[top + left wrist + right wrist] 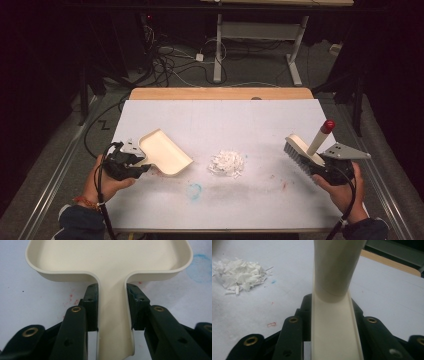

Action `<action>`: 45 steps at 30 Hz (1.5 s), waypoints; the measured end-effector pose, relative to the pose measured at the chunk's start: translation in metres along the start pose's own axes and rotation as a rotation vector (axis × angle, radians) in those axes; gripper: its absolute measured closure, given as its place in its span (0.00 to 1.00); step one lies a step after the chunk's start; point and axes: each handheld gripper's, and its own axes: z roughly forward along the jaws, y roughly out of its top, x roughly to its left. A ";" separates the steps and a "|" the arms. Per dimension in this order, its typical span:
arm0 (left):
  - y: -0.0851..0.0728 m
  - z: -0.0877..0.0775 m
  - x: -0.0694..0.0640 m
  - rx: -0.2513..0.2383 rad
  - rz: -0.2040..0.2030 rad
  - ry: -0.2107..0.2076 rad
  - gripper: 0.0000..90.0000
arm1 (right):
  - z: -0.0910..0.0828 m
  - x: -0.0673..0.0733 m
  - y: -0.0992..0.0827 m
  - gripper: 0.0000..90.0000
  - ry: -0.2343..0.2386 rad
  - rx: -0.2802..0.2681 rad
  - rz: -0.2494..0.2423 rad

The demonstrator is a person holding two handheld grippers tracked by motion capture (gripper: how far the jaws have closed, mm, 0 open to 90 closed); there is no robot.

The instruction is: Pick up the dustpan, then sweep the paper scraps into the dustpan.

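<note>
Both tools are gripped: left fingers [112, 307] pinch the dustpan [165, 152] handle, right fingers [332, 322] pinch the brush [301, 152]; paper scraps [227, 163] between them remain unswept.

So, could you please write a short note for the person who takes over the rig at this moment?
Left gripper: shut on the handle of the cream dustpan, which lies at the left of the white table, its open side toward the middle.
Right gripper: shut on the brush, held at the right of the table, bristles toward the middle, red-tipped handle pointing up.
Pile of white paper scraps: on the table between the two tools, touched by neither.
Done: both tools are picked up.
Left, most likely: sweep the scraps into the dustpan; none are in it yet.
</note>
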 end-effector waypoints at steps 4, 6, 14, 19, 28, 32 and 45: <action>-0.002 -0.001 -0.003 0.014 0.020 -0.014 0.71 | 0.002 0.000 0.001 0.75 0.005 0.000 0.004; -0.003 -0.001 -0.003 0.023 0.028 -0.027 0.71 | 0.003 -0.001 0.001 0.75 0.004 -0.004 0.003; -0.003 0.006 -0.011 0.069 0.071 -0.045 0.71 | 0.008 0.000 0.003 0.75 0.007 -0.003 0.019; 0.001 0.009 -0.016 0.090 0.110 -0.059 0.71 | 0.013 0.001 0.008 0.75 0.010 -0.010 0.021; 0.006 0.014 -0.028 0.113 0.153 -0.104 0.70 | 0.045 0.019 0.026 0.75 0.034 -0.009 -0.007; 0.008 0.016 -0.031 0.122 0.162 -0.120 0.70 | 0.058 0.027 0.035 0.75 0.049 -0.006 -0.019; 0.023 0.027 -0.047 0.145 0.210 -0.162 0.70 | 0.101 0.047 0.053 0.75 0.043 0.032 -0.013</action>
